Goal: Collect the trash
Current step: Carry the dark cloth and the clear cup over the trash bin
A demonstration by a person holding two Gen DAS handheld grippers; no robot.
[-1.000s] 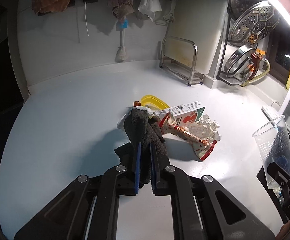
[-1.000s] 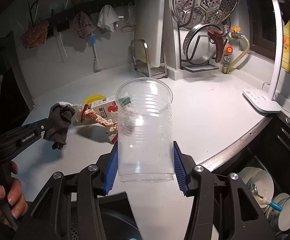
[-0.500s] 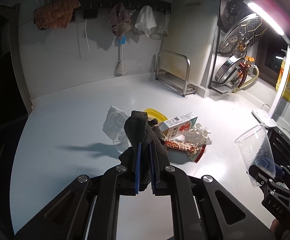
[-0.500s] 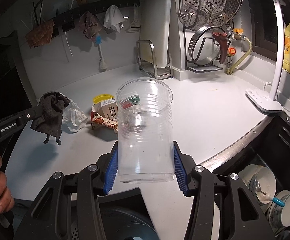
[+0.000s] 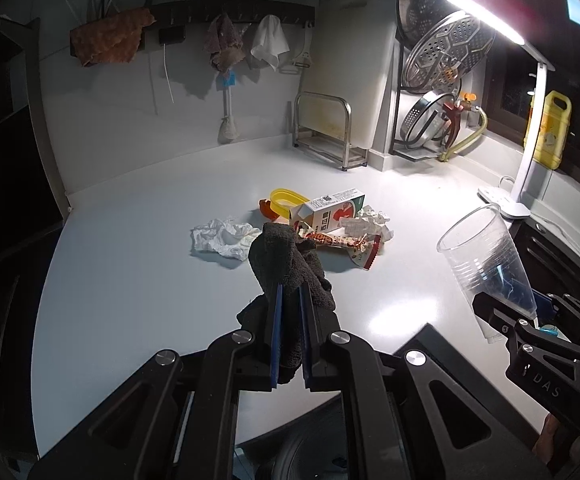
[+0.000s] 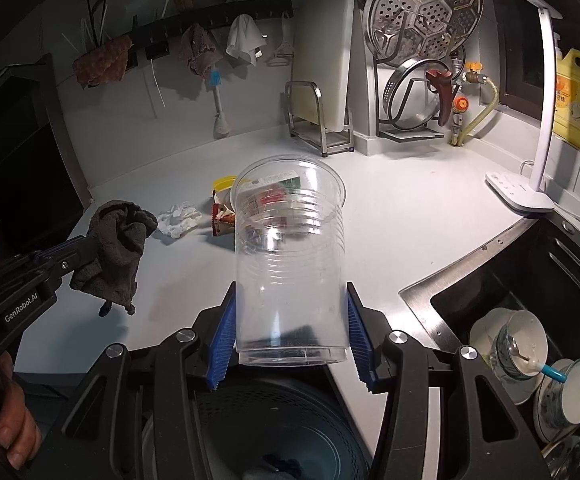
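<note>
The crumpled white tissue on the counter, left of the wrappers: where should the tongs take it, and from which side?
Grip the crumpled white tissue across its raised middle folds, coming down from above. It lies low and spread on the counter, so a side approach would probably only push it. Its left side is open; the carton and wrappers crowd its right. Both tongs are already full.

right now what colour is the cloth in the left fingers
Dark grey cloth, clearest in the right wrist view.
</note>
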